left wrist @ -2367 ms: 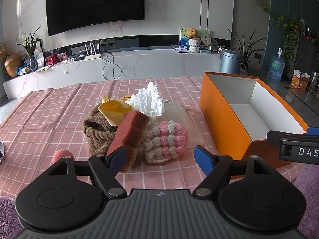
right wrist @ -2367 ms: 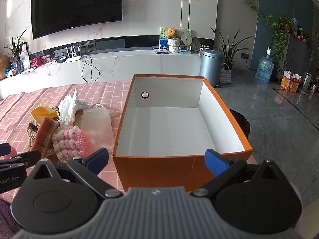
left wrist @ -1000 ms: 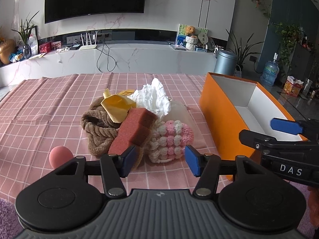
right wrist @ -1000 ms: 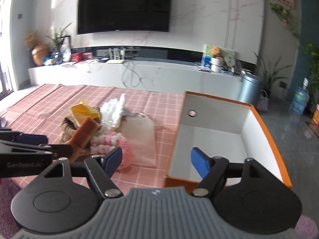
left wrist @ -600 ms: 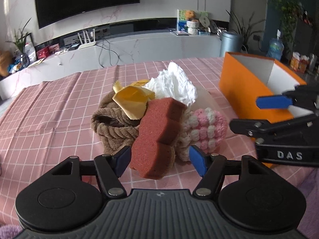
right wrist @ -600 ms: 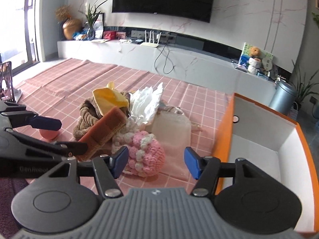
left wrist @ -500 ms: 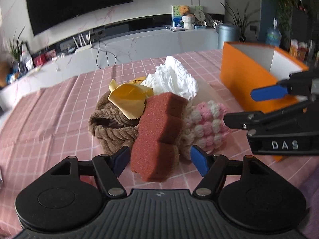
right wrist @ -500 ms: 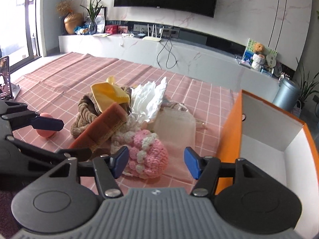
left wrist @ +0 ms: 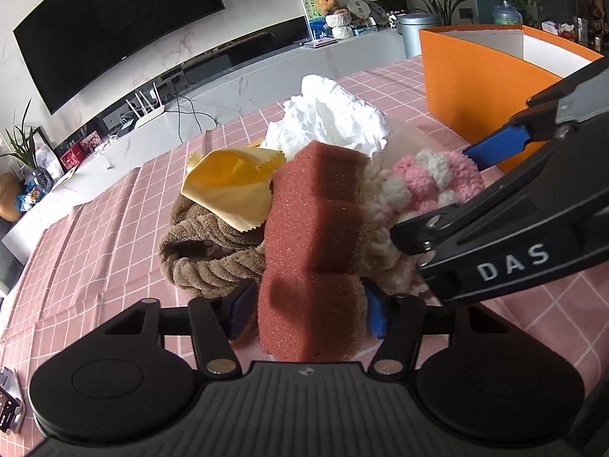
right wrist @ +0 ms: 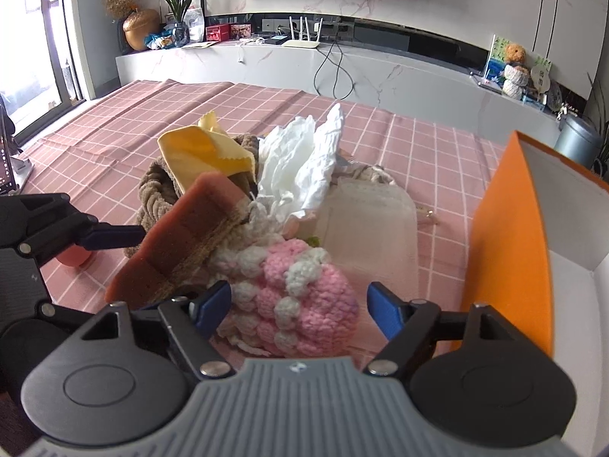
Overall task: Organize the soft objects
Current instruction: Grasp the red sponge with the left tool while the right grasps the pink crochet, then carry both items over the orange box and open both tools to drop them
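A pile of soft things lies on the pink checked cloth. A red-brown sponge [left wrist: 312, 251] leans on it, and my left gripper [left wrist: 309, 310] is closing with both blue pads against its sides. Behind the sponge are a brown twisted towel [left wrist: 213, 255], a yellow cloth [left wrist: 228, 186] and crumpled white tissue [left wrist: 335, 122]. My right gripper [right wrist: 298, 310] straddles a pink and white crochet ball [right wrist: 300, 289]. Its jaws are opening, and the pads stand a little off the ball.
An orange box [right wrist: 506, 251] with a white inside stands open just right of the pile. A translucent pouch [right wrist: 369, 228] lies between pile and box. A small pink ball [right wrist: 74, 257] sits left of the pile, and a phone on a stand [right wrist: 7, 167] is at the far left.
Both grippers have come down and in toward the pile. The left now has the sponge between its pads. The right swung left from the box to the crochet ball and widened its jaws.
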### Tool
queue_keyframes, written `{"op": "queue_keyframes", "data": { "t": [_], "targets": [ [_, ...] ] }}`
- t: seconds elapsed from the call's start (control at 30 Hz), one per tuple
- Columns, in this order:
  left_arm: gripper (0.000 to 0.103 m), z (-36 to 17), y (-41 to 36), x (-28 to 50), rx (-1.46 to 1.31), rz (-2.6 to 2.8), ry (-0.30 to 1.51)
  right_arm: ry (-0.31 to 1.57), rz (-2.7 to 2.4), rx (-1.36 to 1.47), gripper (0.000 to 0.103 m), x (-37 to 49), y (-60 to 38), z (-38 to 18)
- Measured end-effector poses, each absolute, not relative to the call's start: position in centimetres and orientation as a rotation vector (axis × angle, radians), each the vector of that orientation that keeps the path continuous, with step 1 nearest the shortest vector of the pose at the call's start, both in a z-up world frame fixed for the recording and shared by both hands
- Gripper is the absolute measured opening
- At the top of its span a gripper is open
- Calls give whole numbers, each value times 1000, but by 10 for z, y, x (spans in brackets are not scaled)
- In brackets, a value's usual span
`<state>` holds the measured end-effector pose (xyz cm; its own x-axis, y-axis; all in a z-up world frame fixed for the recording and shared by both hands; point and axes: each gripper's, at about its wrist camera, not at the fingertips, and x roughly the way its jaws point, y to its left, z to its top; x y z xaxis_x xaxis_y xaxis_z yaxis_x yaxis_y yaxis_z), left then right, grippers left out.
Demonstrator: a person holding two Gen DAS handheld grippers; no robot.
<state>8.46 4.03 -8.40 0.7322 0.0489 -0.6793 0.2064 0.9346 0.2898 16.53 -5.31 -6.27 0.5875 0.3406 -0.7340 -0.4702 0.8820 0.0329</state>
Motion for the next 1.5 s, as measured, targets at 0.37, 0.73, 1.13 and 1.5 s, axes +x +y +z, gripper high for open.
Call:
{"op": "queue_keyframes", "data": {
  "t": [0.37, 0.73, 1.13, 1.5],
  "targets": [
    [36, -66, 49, 73, 258, -53, 747, 809, 478, -173, 21, 140, -58, -55],
    [36, -32, 52, 44, 137, -19, 709, 706, 544, -36, 9, 102, -83, -15],
    [36, 23, 26, 34, 11, -149, 616, 518, 384, 51, 9, 71, -142, 44],
    [36, 61, -48, 84, -92, -465, 649, 536, 139, 158, 9, 70, -227, 50]
  ]
}}
